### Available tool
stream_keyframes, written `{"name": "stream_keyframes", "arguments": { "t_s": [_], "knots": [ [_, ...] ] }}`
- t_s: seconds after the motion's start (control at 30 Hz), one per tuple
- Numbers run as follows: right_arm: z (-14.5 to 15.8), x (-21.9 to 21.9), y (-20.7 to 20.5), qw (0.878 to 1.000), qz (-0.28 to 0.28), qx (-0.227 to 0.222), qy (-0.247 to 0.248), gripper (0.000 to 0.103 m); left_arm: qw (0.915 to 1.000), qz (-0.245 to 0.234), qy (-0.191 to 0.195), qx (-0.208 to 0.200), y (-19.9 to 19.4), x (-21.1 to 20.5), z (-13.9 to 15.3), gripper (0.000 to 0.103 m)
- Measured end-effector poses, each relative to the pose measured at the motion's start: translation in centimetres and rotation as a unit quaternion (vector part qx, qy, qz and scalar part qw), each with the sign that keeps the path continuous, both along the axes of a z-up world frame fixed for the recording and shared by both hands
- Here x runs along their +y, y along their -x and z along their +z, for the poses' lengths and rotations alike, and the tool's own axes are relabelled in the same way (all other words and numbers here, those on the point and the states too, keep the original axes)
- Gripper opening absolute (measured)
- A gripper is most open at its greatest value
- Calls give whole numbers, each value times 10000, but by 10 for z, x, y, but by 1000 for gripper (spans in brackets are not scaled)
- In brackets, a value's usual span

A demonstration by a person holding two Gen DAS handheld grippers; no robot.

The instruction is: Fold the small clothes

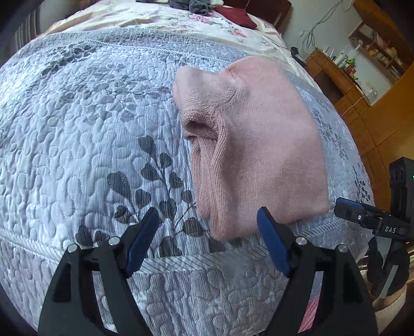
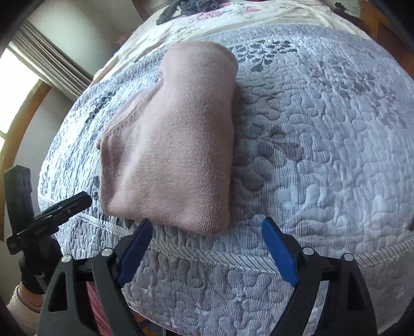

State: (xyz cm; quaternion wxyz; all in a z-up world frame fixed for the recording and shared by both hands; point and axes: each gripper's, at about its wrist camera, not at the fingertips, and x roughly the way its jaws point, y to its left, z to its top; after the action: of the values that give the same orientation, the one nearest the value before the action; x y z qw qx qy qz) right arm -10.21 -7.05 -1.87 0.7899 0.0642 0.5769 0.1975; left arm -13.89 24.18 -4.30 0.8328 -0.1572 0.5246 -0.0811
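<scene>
Grippers hung low at the near edge of the bed, both spread wide and holding nothing. In the left wrist view, the left gripper, black-armed with blue pads, filled the bottom of the frame, its right pad just overlapping the near edge of the folded pink knitted garment; whether it touched the cloth could not be told. The garment lay right of centre on the grey-blue quilted bedspread with dark leaf prints, its layered, rolled folds showing along its left side. At the right edge of that frame the right gripper reached in, only one blue-tipped finger clearly seen, the handle below it gripped by a dark-gloved hand.

In the right wrist view, the right gripper sat at the bottom centre, with the garment's near corner just above the gap between its pads, apart from them. The left gripper entered from the lower left as a dark shape, its fingers hard to separate; the gloved hand beneath it was cut off by the frame, with a pale cuff below.

Dark clothes lay far off at the top, too small to identify.
</scene>
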Motion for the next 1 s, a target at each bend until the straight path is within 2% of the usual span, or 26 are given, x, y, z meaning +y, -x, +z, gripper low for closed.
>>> {"name": "stream_keyframes", "arguments": {
  "t_s": [0.27, 0.33, 0.5, 0.63, 0.87, 1.0],
  "knots": [
    [27, 14, 25, 9973, -134, -294, 654, 95, 9978, 270, -601, 116, 24, -4, 25, 83],
    [33, 16, 29, 9965, -137, -373, 737, 95, 9964, 301, -781, 123, 31, -6, 31, 87],
    [45, 18, 41, 9950, -189, -481, 854, 99, 9957, 326, -858, 93, 46, -7, 41, 87],
    [53, 21, 51, 9929, -179, -571, 1029, 99, 9956, 335, -876, 92, 55, -11, 48, 87],
    [67, 21, 67, 9929, -193, -682, 957, 99, 9952, 333, -917, 25, 69, -19, 62, 87],
    [76, 21, 73, 9910, -268, -735, 1087, 99, 9944, 305, -1014, -58, 76, -23, 71, 87]
  ]
}}
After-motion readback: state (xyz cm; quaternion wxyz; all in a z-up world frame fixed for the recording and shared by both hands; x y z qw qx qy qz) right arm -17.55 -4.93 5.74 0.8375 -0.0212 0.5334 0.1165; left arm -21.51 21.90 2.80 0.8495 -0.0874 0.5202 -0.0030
